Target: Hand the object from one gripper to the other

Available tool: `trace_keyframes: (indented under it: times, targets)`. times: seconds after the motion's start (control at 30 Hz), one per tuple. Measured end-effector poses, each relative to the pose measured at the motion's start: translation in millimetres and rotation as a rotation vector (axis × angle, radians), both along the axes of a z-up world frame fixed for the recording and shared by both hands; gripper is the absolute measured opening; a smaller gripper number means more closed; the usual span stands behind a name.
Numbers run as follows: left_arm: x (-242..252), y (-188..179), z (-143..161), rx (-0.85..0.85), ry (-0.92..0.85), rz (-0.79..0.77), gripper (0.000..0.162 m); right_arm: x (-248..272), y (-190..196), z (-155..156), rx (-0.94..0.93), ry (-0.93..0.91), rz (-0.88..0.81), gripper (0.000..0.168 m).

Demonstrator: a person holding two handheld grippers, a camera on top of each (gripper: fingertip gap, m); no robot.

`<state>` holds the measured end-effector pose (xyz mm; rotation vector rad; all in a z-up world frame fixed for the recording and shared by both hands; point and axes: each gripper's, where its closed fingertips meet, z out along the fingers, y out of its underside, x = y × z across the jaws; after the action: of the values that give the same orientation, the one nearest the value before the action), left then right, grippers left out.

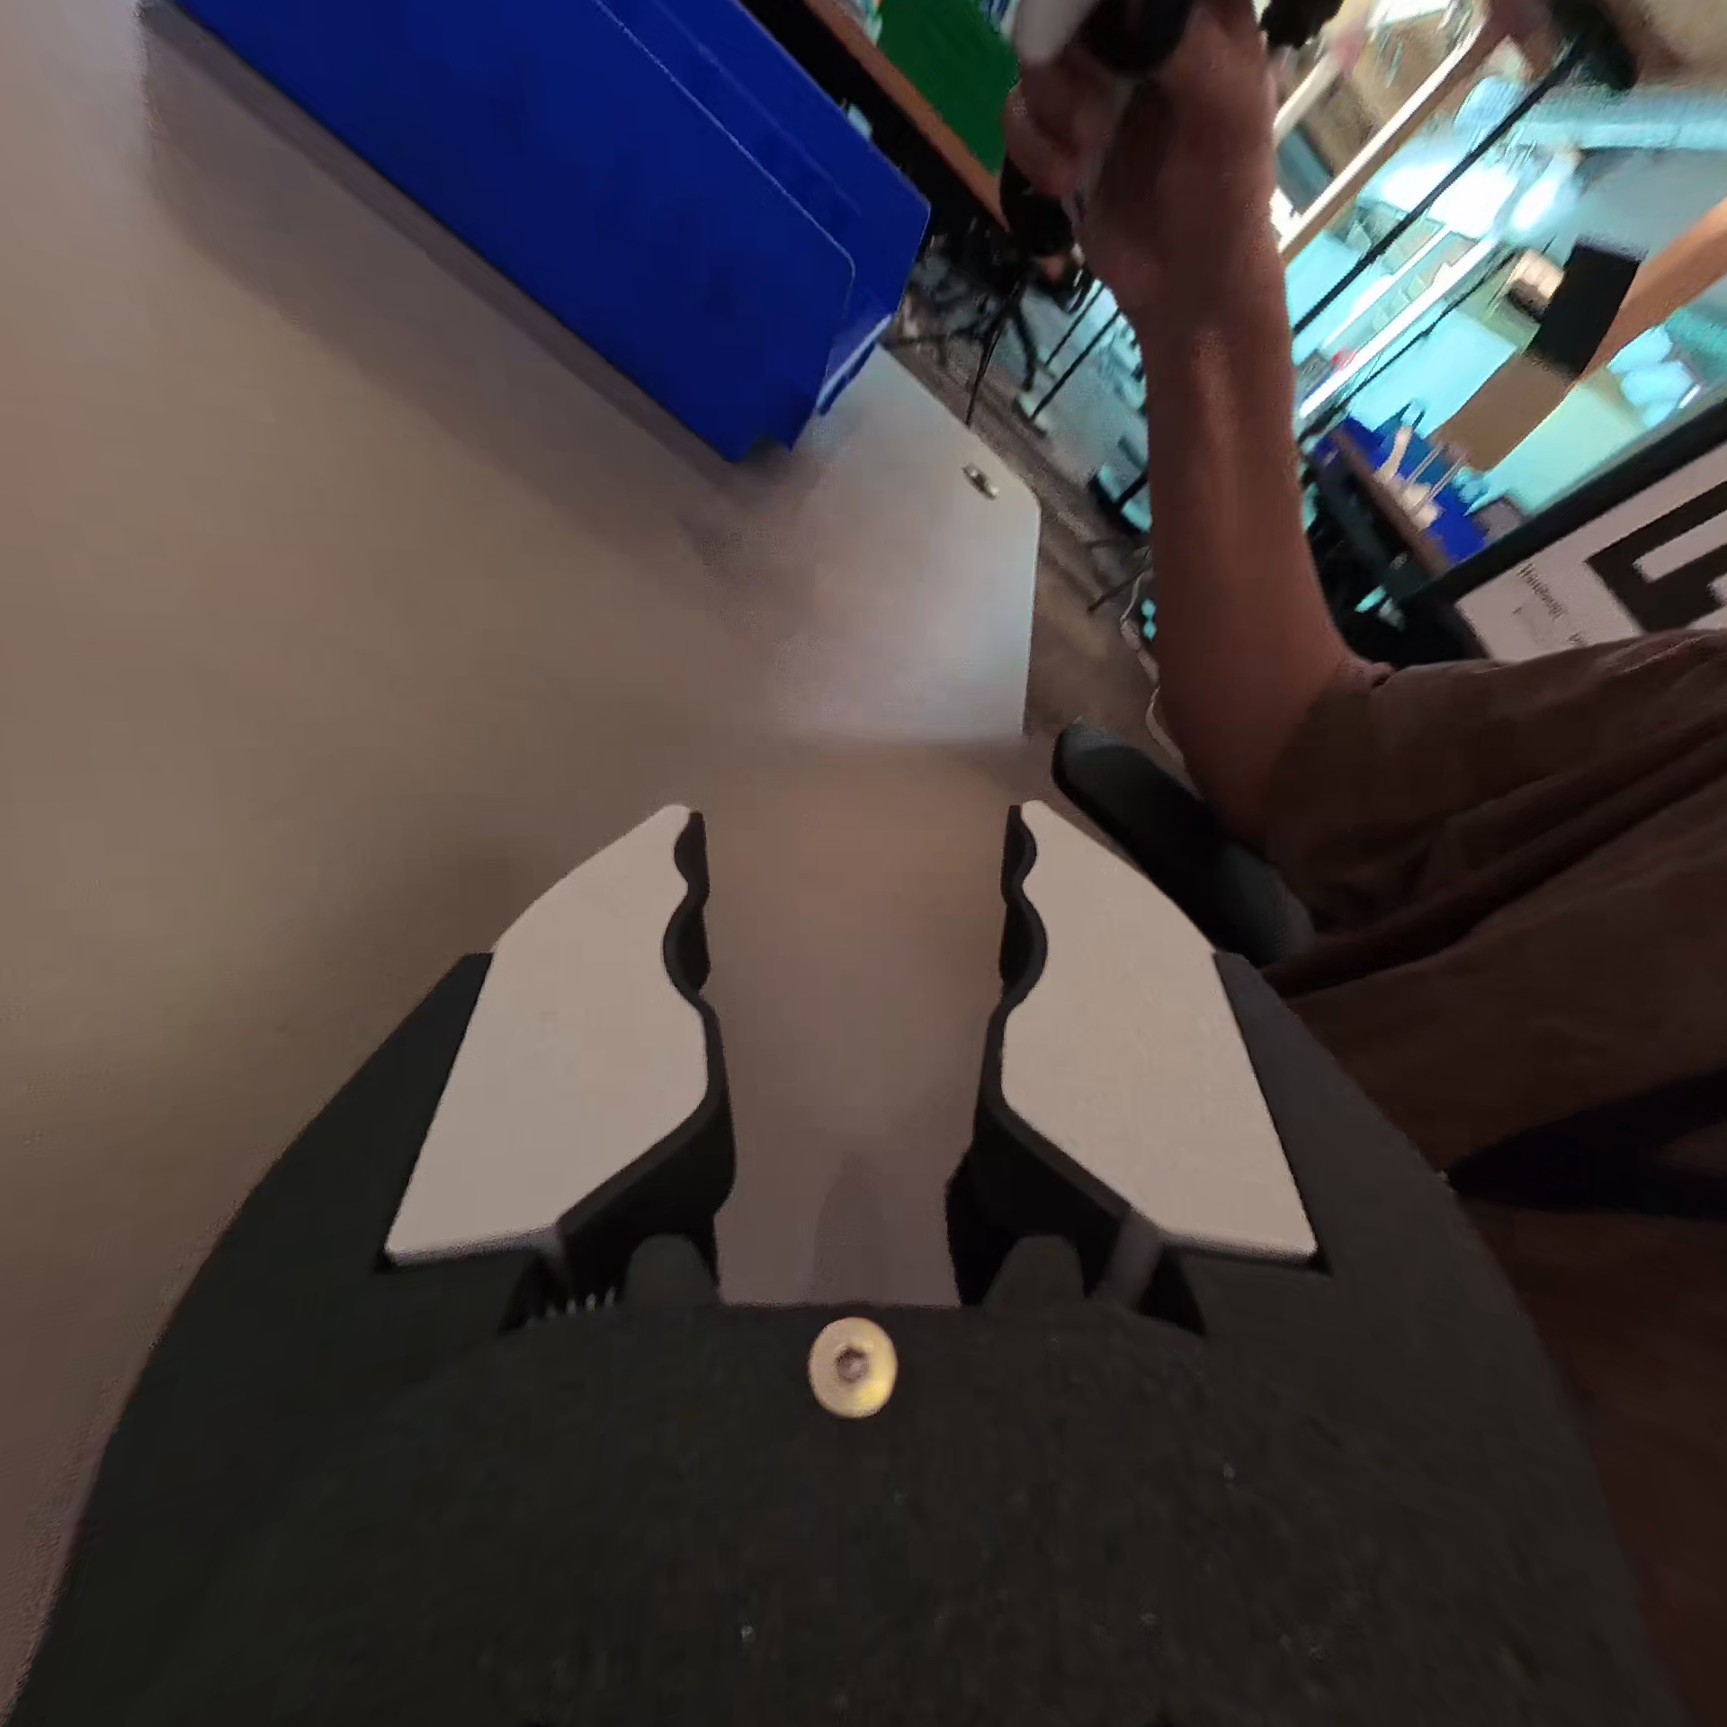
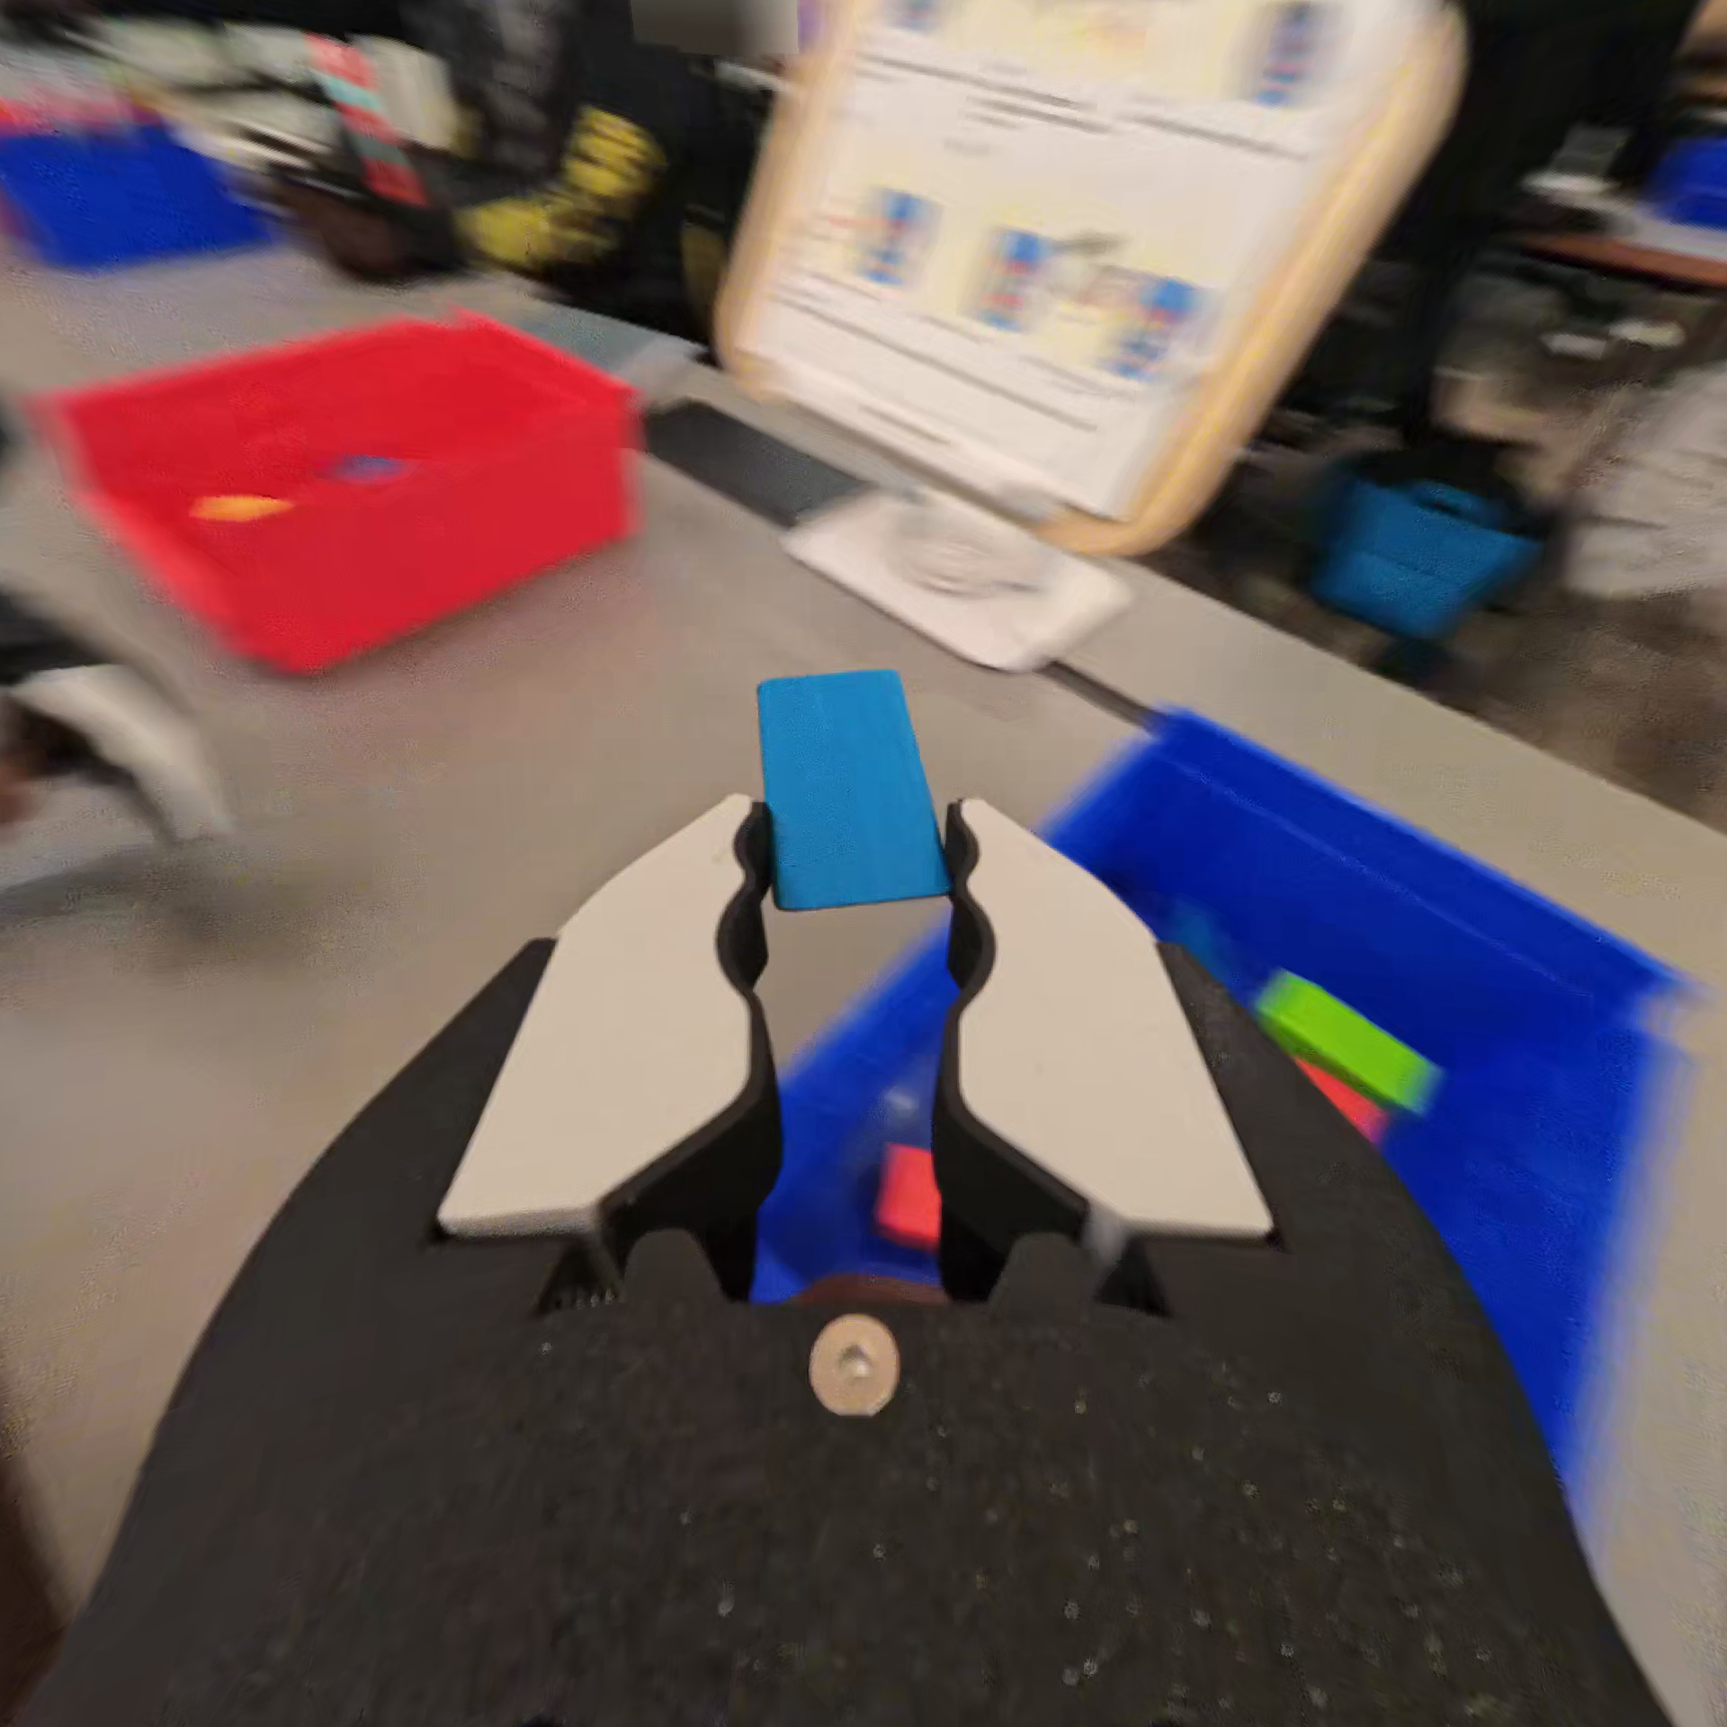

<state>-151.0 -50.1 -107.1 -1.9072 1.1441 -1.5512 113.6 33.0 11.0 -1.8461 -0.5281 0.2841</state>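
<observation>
- Left wrist view: the left gripper hangs over a pale grey table, its jaws apart with nothing between them.
- A blue bin sits on the far part of the table, near its rounded corner.
- A person's forearm rises at the right; beyond the table lie a dark floor and glass partitions.
- Right wrist view: the right gripper has its jaws clamped on a blue block, held at the fingertips above the table.
- Below it a blue bin holds a green block and a red block.
- A red bin stands farther left; a framed poster board stands behind, blurred.
</observation>
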Motion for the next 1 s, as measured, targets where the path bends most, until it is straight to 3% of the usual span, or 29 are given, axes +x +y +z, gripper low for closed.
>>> trace_keyframes:
  times: [0.1, 0.2, 0.33, 0.57, 0.7, 1.0]
  targets:
    - [0, -9, -7, -0.097, -0.046, 0.02, 0.058, 89, 23, -12, -0.083, -0.095, -0.284, 0.035]
    - [2, -11, -7, -0.072, -0.035, -0.025, 0.055, 131, 36, -56, -0.254, -0.101, -0.413, 0.035]
    - [-2, -9, -19, 0.023, 0.041, -0.032, 0.054, 120, 46, -101, -0.394, -0.03, -0.384, 0.036]
    - [-1, -11, -22, 0.002, 0.036, -0.058, 0.053, 78, 69, -134, -0.453, -0.079, -0.282, 0.036]
    - [-4, -10, -23, -0.045, 0.027, -0.067, 0.053, 92, 69, -152, -0.499, -0.178, -0.347, 0.036]
    - [-10, -10, -31, -0.014, 0.075, -0.066, 0.053, 135, 55, -165, -0.577, -0.193, -0.501, 0.035]
